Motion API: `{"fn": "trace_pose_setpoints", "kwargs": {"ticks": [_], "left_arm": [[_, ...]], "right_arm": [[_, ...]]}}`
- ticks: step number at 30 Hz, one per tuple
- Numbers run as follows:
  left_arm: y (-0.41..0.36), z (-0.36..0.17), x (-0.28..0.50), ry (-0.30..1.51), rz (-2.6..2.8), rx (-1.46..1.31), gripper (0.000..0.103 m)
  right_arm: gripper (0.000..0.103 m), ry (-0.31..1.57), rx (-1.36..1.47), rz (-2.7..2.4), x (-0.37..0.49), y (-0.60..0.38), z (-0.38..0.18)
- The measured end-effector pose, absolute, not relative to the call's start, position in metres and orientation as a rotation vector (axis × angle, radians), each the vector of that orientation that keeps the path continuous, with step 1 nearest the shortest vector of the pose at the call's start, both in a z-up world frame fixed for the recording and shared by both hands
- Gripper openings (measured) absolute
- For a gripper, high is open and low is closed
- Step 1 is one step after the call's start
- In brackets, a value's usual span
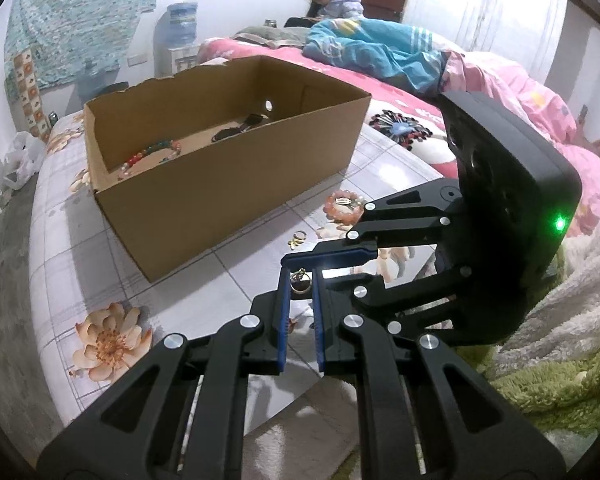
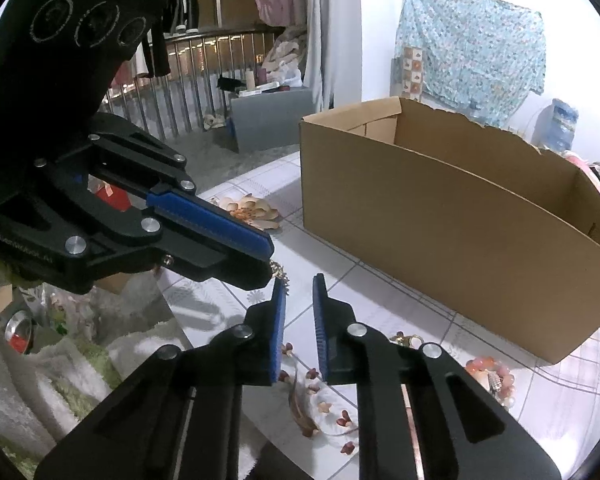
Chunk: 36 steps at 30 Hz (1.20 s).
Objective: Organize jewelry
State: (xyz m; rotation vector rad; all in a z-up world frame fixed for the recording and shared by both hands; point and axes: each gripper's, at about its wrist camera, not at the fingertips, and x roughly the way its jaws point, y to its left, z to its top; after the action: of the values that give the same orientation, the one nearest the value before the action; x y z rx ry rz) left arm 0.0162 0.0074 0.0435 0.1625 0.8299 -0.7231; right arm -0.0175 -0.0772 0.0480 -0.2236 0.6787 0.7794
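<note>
The left gripper (image 2: 265,264) is pinching a small gold charm (image 2: 279,273) at its fingertips, dangling above the bedsheet (image 1: 235,256). The right gripper (image 2: 299,292) is standing narrowly parted, empty, beside the cardboard box (image 2: 440,232).

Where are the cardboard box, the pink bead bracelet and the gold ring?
cardboard box (image 1: 227,204): left wrist view, near side wall.
pink bead bracelet (image 1: 343,209): left wrist view, its beads.
gold ring (image 1: 300,287): left wrist view, its band.
</note>
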Motion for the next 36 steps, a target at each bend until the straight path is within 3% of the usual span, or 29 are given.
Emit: {"fn": "trace_pose_setpoints", "kwargs": {"ticks": [14,36], "left_arm": [[-0.005,0.043,0.015,0.842,-0.728,0.195,0.010],[0.005,0.046,0.009,0.828,-0.719,0.179,0.010]], "right_arm": [[0.003,0.648,-0.205,0.764,-0.021,-0.086,0.053],[0.005,0.709,-0.065,0.815,-0.014,-0.099,0.054]]}}
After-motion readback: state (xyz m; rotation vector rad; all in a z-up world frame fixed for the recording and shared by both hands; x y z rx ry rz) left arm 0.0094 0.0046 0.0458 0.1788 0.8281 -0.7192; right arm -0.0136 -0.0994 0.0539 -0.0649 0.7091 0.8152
